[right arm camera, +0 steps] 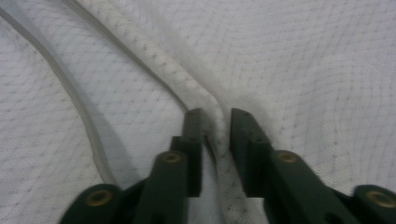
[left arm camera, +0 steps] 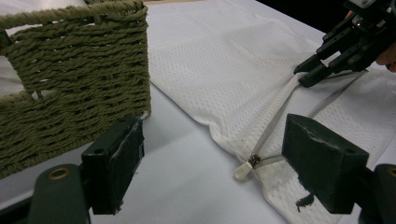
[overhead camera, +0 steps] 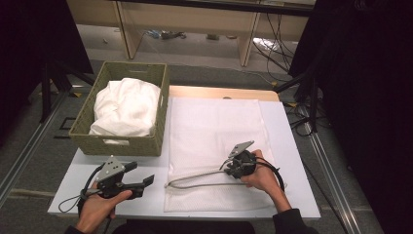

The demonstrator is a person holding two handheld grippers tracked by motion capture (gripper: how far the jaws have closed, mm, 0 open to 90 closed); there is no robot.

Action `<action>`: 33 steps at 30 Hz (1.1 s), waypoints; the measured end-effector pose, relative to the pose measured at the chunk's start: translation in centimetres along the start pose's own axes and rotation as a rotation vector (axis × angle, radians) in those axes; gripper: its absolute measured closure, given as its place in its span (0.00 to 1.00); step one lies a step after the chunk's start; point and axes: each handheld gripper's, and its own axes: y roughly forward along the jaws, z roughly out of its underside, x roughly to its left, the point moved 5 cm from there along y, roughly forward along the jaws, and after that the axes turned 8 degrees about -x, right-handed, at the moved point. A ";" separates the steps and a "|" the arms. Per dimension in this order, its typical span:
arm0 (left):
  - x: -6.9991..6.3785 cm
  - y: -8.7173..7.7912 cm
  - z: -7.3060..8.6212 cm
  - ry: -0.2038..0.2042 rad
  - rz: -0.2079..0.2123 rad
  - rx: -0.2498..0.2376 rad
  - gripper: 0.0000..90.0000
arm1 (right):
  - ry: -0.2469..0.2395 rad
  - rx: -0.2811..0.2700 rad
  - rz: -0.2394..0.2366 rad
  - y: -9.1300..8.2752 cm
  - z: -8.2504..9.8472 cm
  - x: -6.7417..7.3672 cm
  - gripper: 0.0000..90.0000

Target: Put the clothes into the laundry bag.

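Observation:
A white mesh bag (overhead camera: 214,126) lies flat on the white table (overhead camera: 288,131), its zipper opening (overhead camera: 195,178) gaping near the front edge. The zipper's white pull (left arm camera: 243,170) rests at the bag's left corner. My right gripper (overhead camera: 227,167) points left over the bag and is shut on the upper hem of the opening (right arm camera: 215,126); the fold of mesh runs between both jaws. The same gripper (left arm camera: 309,74) appears in the left gripper view, low on the bag. My left gripper (overhead camera: 140,173) hovers open at the front left with nothing between its pads (left arm camera: 116,158).
A woven green basket (overhead camera: 119,145) stands on the table's left side, holding a bundled white cloth (overhead camera: 126,107); its wall (left arm camera: 74,70) is close to my left gripper. Past the table are a floor with cables and a wooden bench.

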 end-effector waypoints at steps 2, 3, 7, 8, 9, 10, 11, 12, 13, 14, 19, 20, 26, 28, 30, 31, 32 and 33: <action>-0.1 0.0 0.0 -0.004 0.000 0.000 0.23 | 0.006 0.014 0.002 0.0 -0.1 0.3 0.97; -0.1 0.0 -0.1 -0.016 0.001 -0.011 0.23 | -0.008 0.021 0.009 0.0 -0.2 0.4 0.98; 0.0 -0.1 -0.2 0.007 -0.002 -0.001 0.23 | -0.060 0.021 0.057 -0.6 -0.7 0.3 0.99; -0.1 -0.2 -0.2 -0.006 -0.009 0.002 0.23 | -0.058 0.014 0.087 -0.9 -1.0 0.5 0.99; 0.1 -0.3 -0.5 0.010 -0.011 -0.009 0.23 | -0.110 -0.011 0.115 -1.6 -1.7 0.3 0.99; 0.1 -0.3 -0.5 0.010 -0.011 -0.009 0.23 | -0.110 -0.011 0.115 -1.6 -1.7 0.3 0.99; 0.0 -0.4 -0.6 -0.002 -0.025 -0.015 0.23 | -0.123 -0.025 0.142 -2.4 -2.1 0.5 0.99; 0.2 -0.8 -1.0 0.019 -0.039 -0.039 0.23 | -0.152 -0.035 0.158 -2.7 -2.4 0.4 0.99; 0.2 -0.8 -1.0 0.019 -0.039 -0.039 0.24 | -0.152 -0.035 0.158 -2.7 -2.4 0.4 0.99; 0.1 -0.9 -1.3 -0.002 -0.048 -0.054 0.24 | -0.148 -0.040 0.169 -3.0 -2.6 0.5 0.99; 0.1 -1.4 -3.6 0.032 -0.052 -0.077 0.23 | -0.131 -0.057 0.199 -3.5 -3.1 0.3 0.99; 0.1 -1.4 -3.6 0.032 -0.052 -0.077 0.23 | -0.131 -0.057 0.199 -3.5 -3.1 0.3 0.99; 1.8 -1.6 -6.6 0.030 -0.111 -0.093 0.22 | -0.158 -0.112 0.194 -4.6 -4.1 -0.1 0.99; 2.5 -1.4 -7.6 0.016 -0.106 -0.076 0.20 | -0.159 -0.117 0.189 -4.8 -4.3 -0.2 1.00; 3.2 -1.1 -8.7 -0.018 -0.064 -0.057 0.18 | -0.155 -0.128 0.203 -4.9 -4.4 -0.2 1.00; 4.3 -0.6 -10.4 -0.010 -0.071 -0.050 0.19 | -0.169 -0.128 0.206 -5.2 -4.6 -0.3 0.99; 4.3 -0.6 -10.4 -0.010 -0.071 -0.050 0.19 | -0.169 -0.128 0.206 -5.2 -4.6 -0.3 0.99; 5.0 -0.3 -11.1 0.027 -0.101 -0.031 0.19 | -0.143 -0.131 0.191 -5.2 -4.6 -0.2 1.00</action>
